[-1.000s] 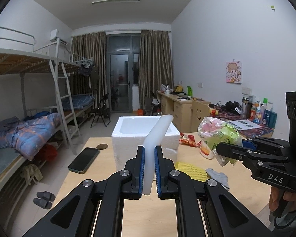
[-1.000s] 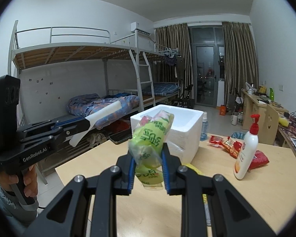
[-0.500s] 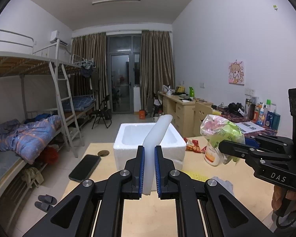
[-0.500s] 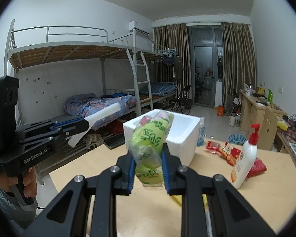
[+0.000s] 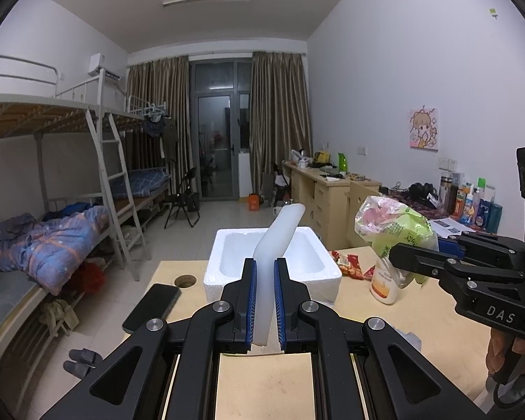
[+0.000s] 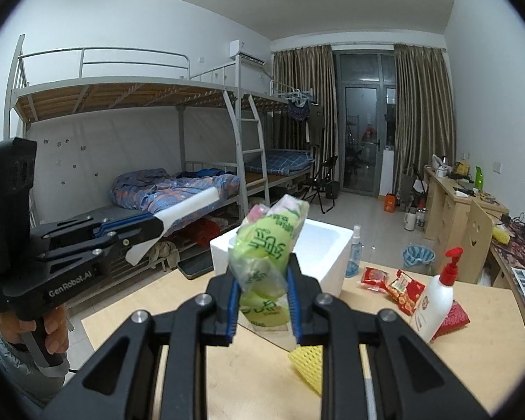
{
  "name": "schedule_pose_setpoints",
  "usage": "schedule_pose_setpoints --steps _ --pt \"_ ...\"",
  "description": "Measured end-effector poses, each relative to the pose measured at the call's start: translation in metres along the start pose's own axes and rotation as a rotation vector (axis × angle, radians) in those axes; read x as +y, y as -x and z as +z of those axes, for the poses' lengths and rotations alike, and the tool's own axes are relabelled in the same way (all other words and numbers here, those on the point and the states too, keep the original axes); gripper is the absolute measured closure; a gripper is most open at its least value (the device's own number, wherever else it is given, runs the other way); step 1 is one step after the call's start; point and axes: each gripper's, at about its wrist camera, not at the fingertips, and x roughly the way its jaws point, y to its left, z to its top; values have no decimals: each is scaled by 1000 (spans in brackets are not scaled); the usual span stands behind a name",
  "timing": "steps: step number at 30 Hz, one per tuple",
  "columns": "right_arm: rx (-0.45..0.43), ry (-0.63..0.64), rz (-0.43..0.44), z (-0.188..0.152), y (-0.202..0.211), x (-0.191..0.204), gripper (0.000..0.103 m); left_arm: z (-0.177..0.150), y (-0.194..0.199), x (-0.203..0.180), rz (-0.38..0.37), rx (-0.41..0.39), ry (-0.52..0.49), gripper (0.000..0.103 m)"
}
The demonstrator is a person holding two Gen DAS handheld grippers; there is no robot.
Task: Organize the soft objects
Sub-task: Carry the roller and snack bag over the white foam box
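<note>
My left gripper is shut on a white foam sheet that sticks up and forward, above the wooden table. An open white foam box stands on the table just ahead of it. My right gripper is shut on a green and pink plastic tissue pack, held in the air above the table. The foam box is behind the pack. The right gripper with the pack shows at right in the left wrist view. The left gripper with the sheet shows at left in the right wrist view.
On the table are a white pump bottle, red snack packets, a yellow foam net, a blue spray bottle and a black phone. Bunk beds stand at left, desks along the right wall.
Both grippers have risen and drawn back a little from the foam box, each keeping its hold. The box now looks smaller and lower in both views.
</note>
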Motion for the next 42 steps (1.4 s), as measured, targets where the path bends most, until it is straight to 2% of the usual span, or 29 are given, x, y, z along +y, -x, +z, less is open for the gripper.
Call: schedule_pose_setpoints --steps 12,32,42 --pt "16 19 -12 13 -21 -5 75 10 -28 8 -3 13 -2 93" --pt "80 -5 -27 19 -75 -24 75 24 -116 27 -11 79 -1 93" --pt "112 12 -23 26 -95 -26 75 26 -145 30 -22 103 -4 93"
